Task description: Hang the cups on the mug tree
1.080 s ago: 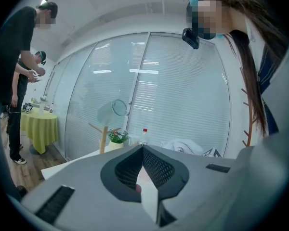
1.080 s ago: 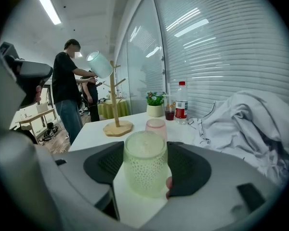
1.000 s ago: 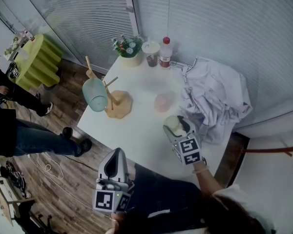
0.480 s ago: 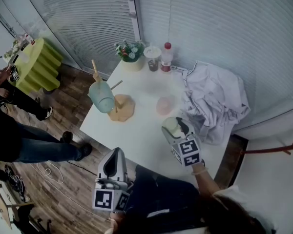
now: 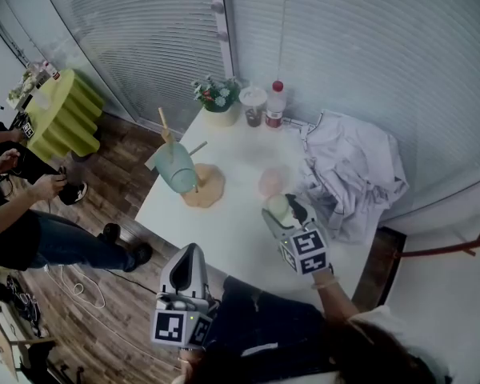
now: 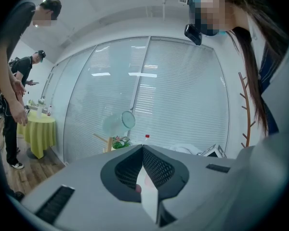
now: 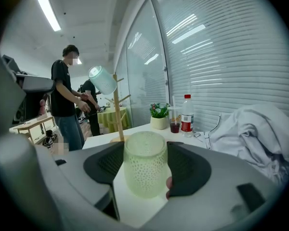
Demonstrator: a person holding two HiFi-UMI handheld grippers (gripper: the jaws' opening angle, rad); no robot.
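My right claw (image 5: 282, 211) pinches the pale green dotted cup (image 7: 144, 165) over the white table (image 5: 224, 222), left claw (image 6: 143, 150) pressed together, empty.

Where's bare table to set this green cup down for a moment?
Bare: the table in front of the mug tree, and the middle strip between mug tree and pink cup. Crowded: the far edge with plant, drink and bottle; the cloth covers the right side.

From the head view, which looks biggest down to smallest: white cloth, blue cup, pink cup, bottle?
1. white cloth
2. blue cup
3. pink cup and bottle look about alike, so I would not rank them.
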